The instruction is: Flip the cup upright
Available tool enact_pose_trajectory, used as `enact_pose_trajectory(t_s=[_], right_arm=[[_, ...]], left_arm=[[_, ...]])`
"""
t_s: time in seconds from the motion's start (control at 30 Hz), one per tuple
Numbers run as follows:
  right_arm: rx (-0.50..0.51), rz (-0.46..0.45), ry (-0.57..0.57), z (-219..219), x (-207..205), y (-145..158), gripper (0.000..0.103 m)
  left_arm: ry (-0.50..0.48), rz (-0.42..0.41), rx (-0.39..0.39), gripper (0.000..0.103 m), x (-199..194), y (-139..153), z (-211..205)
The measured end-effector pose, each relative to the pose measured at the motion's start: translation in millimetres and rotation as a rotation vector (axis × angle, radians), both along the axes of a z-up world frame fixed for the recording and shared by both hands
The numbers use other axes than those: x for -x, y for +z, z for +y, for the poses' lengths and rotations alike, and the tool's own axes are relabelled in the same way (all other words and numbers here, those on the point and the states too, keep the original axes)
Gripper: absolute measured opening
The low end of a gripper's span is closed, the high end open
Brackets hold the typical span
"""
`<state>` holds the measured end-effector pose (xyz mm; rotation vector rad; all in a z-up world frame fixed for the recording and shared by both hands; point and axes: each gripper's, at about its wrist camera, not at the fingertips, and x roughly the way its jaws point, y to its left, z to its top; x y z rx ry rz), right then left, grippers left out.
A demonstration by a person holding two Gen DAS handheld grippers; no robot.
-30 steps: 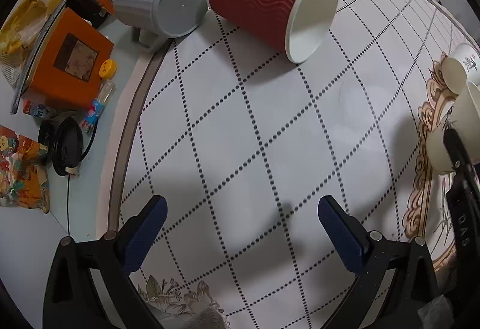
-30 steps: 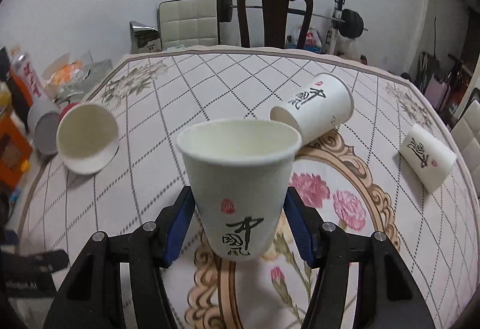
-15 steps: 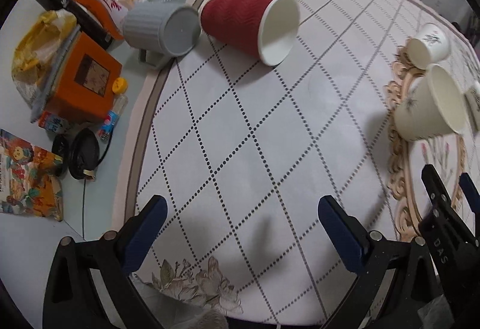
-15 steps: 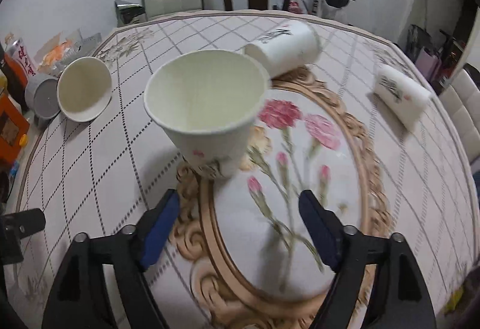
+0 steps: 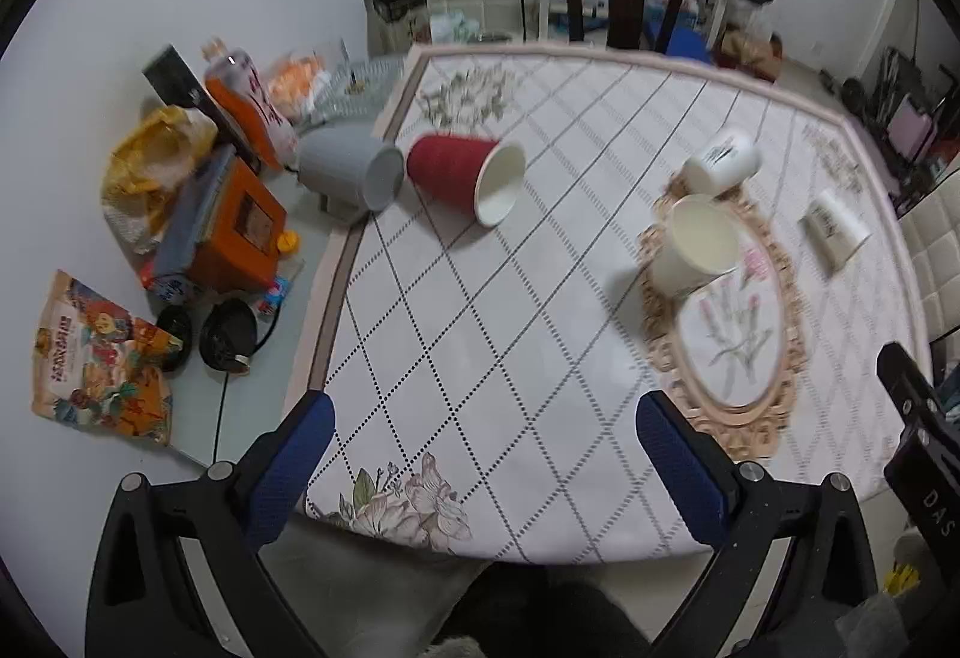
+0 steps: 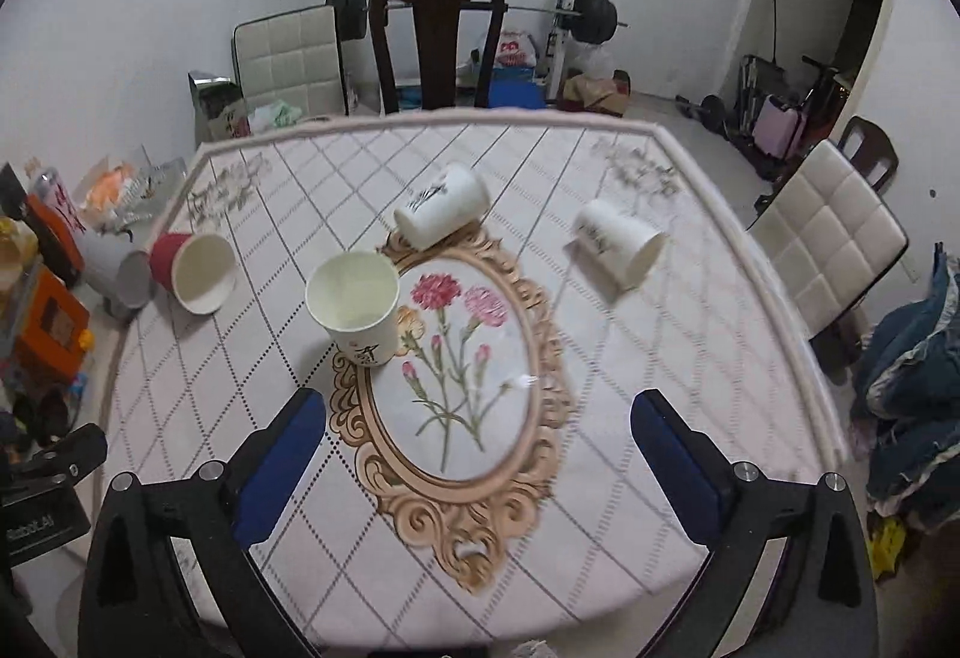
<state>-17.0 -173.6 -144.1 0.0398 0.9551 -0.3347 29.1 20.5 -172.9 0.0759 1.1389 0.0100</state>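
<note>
One white paper cup [image 6: 354,307] now stands upright at the floral medallion's edge, released a moment ago; the right gripper [image 6: 480,454] and left gripper [image 5: 480,454] have retreated, both wide open and empty.

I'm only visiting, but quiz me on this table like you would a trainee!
1. True or false: the red cup stands upright.
2. How many white cups lie on their sides?
3. Which holds a cup: A left gripper, B right gripper, C neither?

Key:
1. False, it lies on its side.
2. Two: one at the floral oval's far edge, one farther right. A third stands upright.
3. C, both open.
</note>
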Motion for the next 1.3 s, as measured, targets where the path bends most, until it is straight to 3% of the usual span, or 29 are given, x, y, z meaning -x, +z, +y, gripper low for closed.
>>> enact_pose_trajectory(t_s=[0.4,0.67,0.9,1.3], right_arm=[[-0.011,-0.042,0.058,-6,76,116,0.103],[-0.013,-0.103,0.083,-2,124,165,0.103],[-0.002,-0.129,0.096,1,146,182,0.103],[-0.024,-0.131,0.124,1,155,183,0.103]], left_arm=[[0.009,-0.184,0.021,0.103,78,111,-14],[-0.009,-0.243,0.022,0.103,118,138,-21],[-0.005,-0.258,0.027,0.103,135,143,-25],[0.031,-0.293,0.012,0.103,149,148,-22]])
